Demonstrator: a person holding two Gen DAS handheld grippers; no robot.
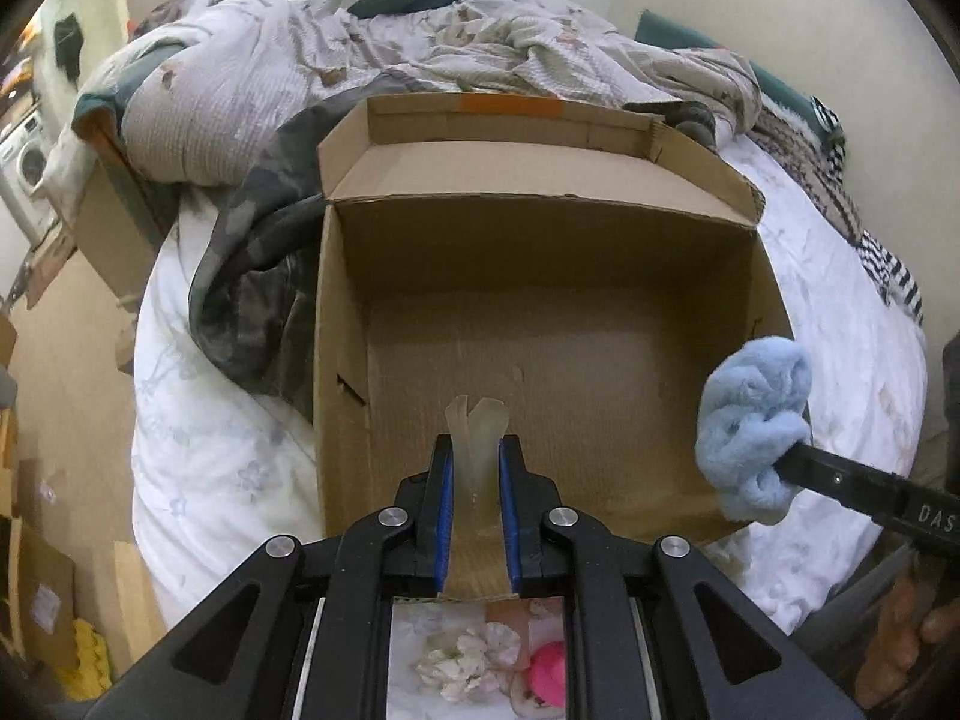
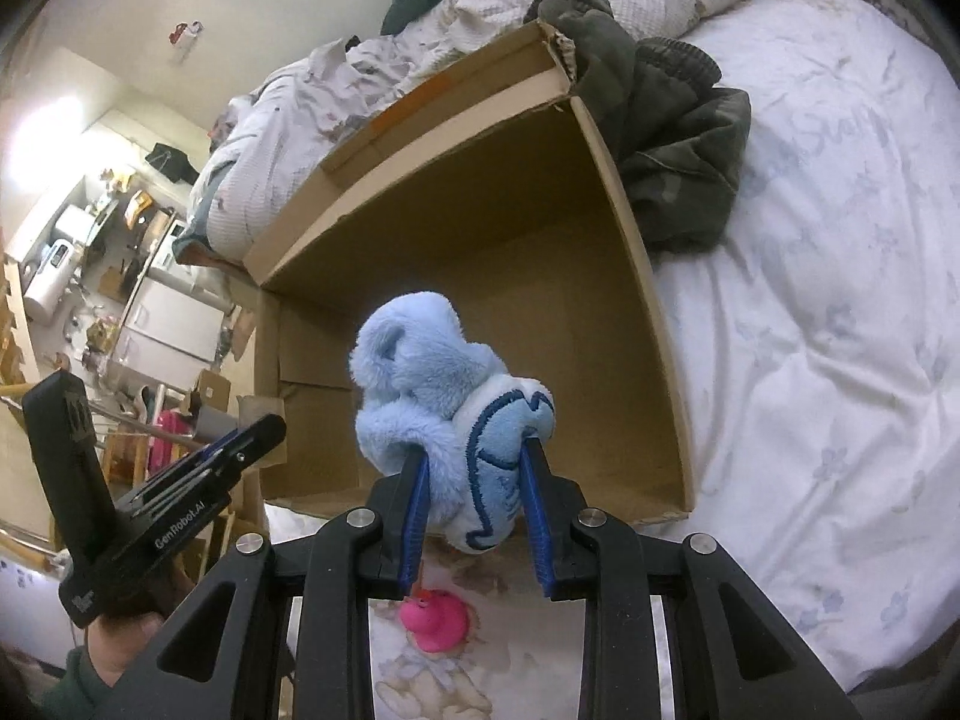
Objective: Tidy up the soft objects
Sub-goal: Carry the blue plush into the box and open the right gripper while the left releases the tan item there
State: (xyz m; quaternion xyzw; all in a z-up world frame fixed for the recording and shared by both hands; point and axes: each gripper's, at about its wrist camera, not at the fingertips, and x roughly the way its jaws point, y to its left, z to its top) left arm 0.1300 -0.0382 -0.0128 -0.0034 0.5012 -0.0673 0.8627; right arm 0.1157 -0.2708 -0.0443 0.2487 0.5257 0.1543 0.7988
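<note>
Cardboard box (image 1: 540, 300) sits on white floral bedsheet (image 2: 810, 330) beside rumpled blankets (image 1: 360, 60).

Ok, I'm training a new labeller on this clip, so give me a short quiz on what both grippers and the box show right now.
1. True or false: the cardboard box already holds a toy.
2. What does the right gripper hold? A) blue plush toy B) pink toy C) dark garment
3. What is clamped in the left gripper?

Key
1. False; its floor is bare.
2. A
3. A thin, translucent, pale soft piece; what it is cannot be told.
</note>
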